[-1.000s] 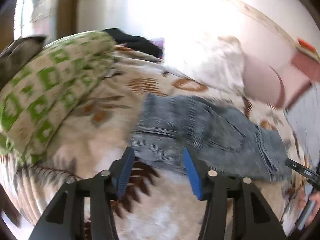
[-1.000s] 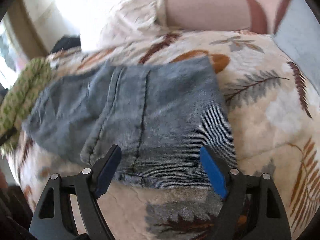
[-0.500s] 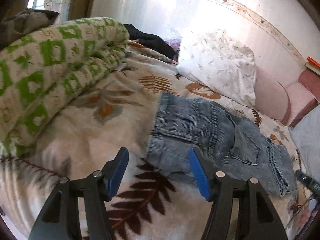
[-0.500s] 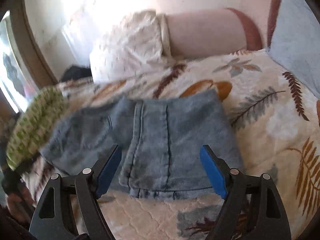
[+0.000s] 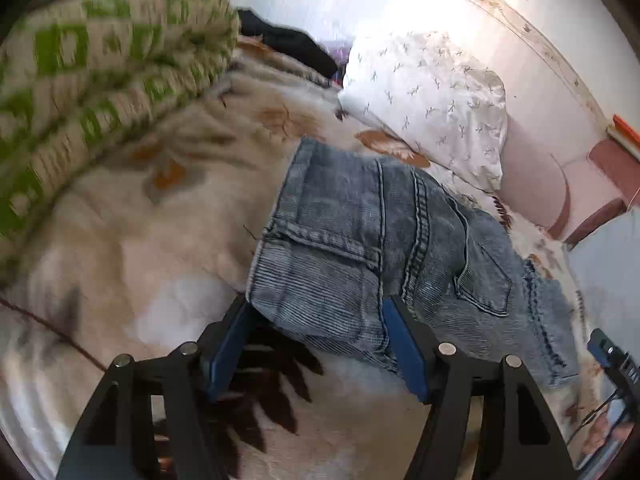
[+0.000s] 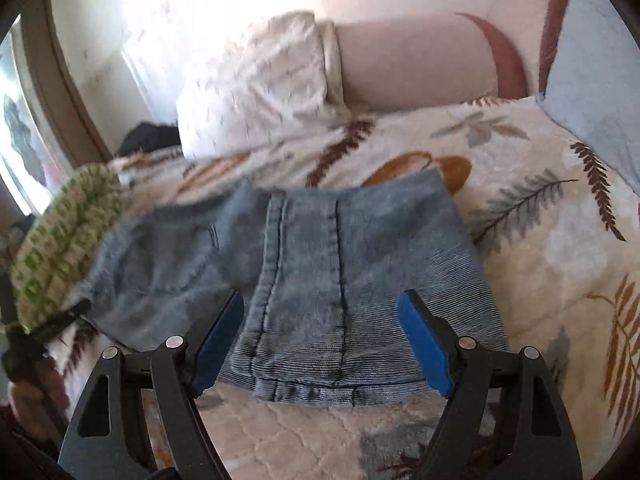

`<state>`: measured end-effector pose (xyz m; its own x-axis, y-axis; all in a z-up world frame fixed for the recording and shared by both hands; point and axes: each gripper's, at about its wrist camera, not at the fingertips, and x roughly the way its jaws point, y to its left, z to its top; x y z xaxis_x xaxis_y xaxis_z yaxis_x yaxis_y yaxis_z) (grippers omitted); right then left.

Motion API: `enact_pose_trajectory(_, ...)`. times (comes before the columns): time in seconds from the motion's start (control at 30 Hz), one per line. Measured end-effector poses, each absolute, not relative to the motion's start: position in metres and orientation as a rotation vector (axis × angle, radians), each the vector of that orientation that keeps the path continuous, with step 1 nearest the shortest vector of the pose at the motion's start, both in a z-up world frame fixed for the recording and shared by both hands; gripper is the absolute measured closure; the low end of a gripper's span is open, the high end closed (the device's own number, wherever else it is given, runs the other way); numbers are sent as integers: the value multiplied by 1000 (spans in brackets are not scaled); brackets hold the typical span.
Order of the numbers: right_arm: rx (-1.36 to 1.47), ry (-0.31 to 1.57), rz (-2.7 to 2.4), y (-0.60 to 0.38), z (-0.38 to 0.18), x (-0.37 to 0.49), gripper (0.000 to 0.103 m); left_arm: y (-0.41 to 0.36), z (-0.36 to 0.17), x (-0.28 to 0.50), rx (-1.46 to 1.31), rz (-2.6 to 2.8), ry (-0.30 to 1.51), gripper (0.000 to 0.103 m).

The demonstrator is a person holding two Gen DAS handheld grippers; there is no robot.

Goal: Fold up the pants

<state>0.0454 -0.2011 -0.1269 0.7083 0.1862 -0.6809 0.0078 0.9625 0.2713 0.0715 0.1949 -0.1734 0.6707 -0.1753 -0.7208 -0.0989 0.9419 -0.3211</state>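
Folded blue denim pants [image 5: 380, 248] lie on a leaf-print bed cover [image 5: 152, 240]. In the left wrist view my left gripper [image 5: 316, 344] is open, its blue pads either side of the near corner of the pants. In the right wrist view the same pants [image 6: 320, 272] lie ahead, and my right gripper [image 6: 320, 340] is open and straddles their near edge just above the cover [image 6: 540, 240]. Neither gripper holds anything. The right gripper's tip [image 5: 612, 356] shows at the far right of the left wrist view.
A green-and-cream rolled blanket [image 5: 80, 88] lies left of the pants. A white patterned pillow [image 5: 432, 96] and a pink bolster [image 6: 416, 60] lie at the head of the bed. A dark garment [image 5: 288, 44] lies by the wall. A light blue pillow [image 6: 600, 80] is at the right.
Both grippers have moved closer to the pants, so the cloth's near edge now sits between each pair of open pads. The pants have not moved.
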Motion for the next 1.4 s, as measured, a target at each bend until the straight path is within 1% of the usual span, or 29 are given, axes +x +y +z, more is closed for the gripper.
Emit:
enact_pose_trajectory(0.13,209,760,116,-193,-113,46,24,194,-175,74,-389,-60,848,33)
enact_pose_trajectory(0.3,210,791,267,-153,-89,79,23,199,-175,73,-455,-75,842,33)
enact_pose_trajectory(0.4,156,824,413,-97,-67,121,23,198,-176,74,-432,-58,845,41)
enact_pose_trajectory(0.47,124,877,513,-55,-58,151,23,196,-177,74,-418,-54,848,44)
enact_pose_trajectory(0.6,45,961,615,28,-54,199,22,192,-178,75,-405,-69,842,61)
enact_pose_trajectory(0.63,26,986,632,49,-56,209,22,191,-178,76,-406,-75,843,64)
enact_pose_trajectory(0.73,-45,1094,662,107,-77,236,22,194,-179,77,-442,-98,848,68)
enact_pose_trajectory(0.8,-92,1155,657,137,-95,251,22,198,-181,78,-473,-109,852,69)
enact_pose_trajectory(0.9,-123,1239,650,158,-119,267,22,197,-180,79,-468,-115,850,71)
enact_pose_trajectory(1.1,-206,1336,603,178,-158,280,23,196,-181,83,-466,-121,847,72)
enact_pose_trajectory(1.13,-236,1366,594,179,-167,281,29,196,-181,84,-464,-121,848,72)
enact_pose_trajectory(1.17,-257,1379,591,180,-171,280,32,196,-181,84,-461,-122,847,72)
enact_pose_trajectory(1.2,-299,1376,577,182,-176,279,41,196,-181,84,-459,-123,845,72)
enact_pose_trajectory(1.23,-332,1367,566,182,-179,277,52,195,-180,84,-458,-124,844,73)
enact_pose_trajectory(1.27,-346,1368,561,182,-181,277,59,195,-180,84,-457,-124,844,73)
enact_pose_trajectory(1.33,-344,1362,556,177,-179,273,80,196,-180,83,-457,-128,836,73)
enact_pose_trajectory(1.4,-332,1341,565,171,-171,269,89,194,-177,82,-452,-136,823,74)
